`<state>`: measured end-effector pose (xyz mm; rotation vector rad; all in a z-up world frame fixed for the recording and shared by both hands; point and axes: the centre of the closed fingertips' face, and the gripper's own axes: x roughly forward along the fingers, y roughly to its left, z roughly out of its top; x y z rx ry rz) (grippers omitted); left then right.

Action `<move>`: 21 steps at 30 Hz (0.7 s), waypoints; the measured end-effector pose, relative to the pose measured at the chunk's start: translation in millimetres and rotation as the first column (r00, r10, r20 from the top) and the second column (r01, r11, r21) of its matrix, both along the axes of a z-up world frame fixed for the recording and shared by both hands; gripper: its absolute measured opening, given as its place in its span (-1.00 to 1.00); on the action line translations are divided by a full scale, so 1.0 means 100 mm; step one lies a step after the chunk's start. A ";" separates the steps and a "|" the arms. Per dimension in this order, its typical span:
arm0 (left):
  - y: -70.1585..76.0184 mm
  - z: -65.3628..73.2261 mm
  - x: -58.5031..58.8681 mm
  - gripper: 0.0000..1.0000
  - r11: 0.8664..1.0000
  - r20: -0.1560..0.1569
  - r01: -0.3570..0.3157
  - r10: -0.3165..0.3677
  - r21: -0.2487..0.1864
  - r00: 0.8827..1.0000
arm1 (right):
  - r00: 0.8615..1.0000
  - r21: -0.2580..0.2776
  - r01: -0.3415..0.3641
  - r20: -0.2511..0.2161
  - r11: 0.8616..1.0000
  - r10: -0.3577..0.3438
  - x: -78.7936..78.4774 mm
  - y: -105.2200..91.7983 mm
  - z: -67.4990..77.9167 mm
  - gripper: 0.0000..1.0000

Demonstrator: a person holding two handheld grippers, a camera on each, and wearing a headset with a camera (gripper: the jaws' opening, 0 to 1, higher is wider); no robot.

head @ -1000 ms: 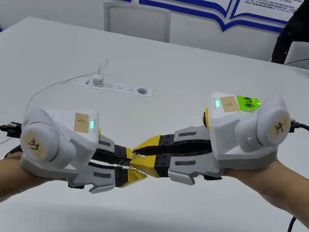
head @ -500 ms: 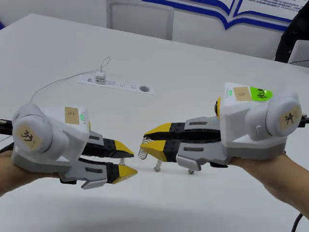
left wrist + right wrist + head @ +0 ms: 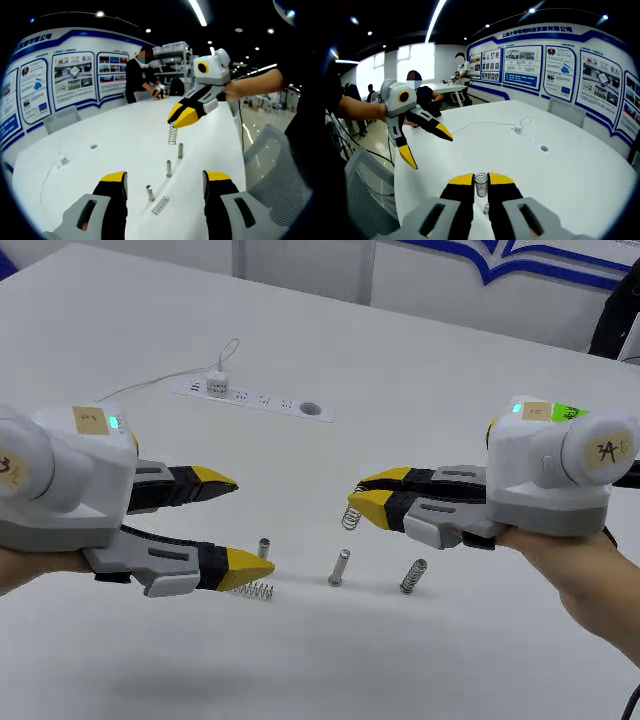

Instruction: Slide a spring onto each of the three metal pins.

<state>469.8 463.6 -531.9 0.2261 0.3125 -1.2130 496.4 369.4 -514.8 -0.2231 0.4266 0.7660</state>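
Note:
My right gripper (image 3: 366,500) is shut on a small steel spring (image 3: 351,517), which hangs from its yellow tips above the white table; the spring (image 3: 481,184) stands upright between the jaws. My left gripper (image 3: 240,523) is open and holds nothing, its lower jaw just above a loose spring (image 3: 258,590) lying flat. Two bare metal pins (image 3: 264,547) (image 3: 340,566) stand on the table between the grippers. Further right, a coiled piece (image 3: 413,576) stands tilted; I cannot tell if a pin is inside. The left gripper view shows the pins (image 3: 169,168), the loose spring (image 3: 160,205) and the right gripper (image 3: 182,116).
A white power strip (image 3: 250,398) with a plugged-in charger and cable lies at the back of the table (image 3: 480,380). Chairs stand along the table's edges (image 3: 365,185). People stand or sit beyond the table in both gripper views.
The grippers, tip to tip a second ago, have drawn apart. The left one has opened wide. The right one came away to the right with the spring. The camera has shifted too.

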 end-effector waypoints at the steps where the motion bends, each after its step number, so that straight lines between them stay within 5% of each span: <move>1: 0.01 -0.01 0.01 0.28 1.000 -0.001 -0.004 0.004 0.002 1.000 | 1.000 0.008 0.008 0.002 1.000 -0.009 0.02 -0.02 -0.02 -0.81; 10: 0.13 -0.21 0.04 0.58 0.998 -0.093 -0.067 0.067 0.003 0.993 | 0.995 0.043 0.069 -0.068 0.997 -0.066 0.13 -0.10 -0.37 -0.81; 15: 0.15 -0.25 0.03 0.71 0.998 -0.108 -0.069 0.069 0.011 0.992 | 0.992 0.066 0.085 -0.099 0.994 -0.079 0.17 -0.11 -0.49 -0.81; 21: 0.18 -0.29 0.05 0.72 0.996 -0.120 -0.083 0.084 0.015 0.989 | 0.988 0.027 0.091 -0.131 0.996 -0.087 0.18 -0.13 -0.67 -0.81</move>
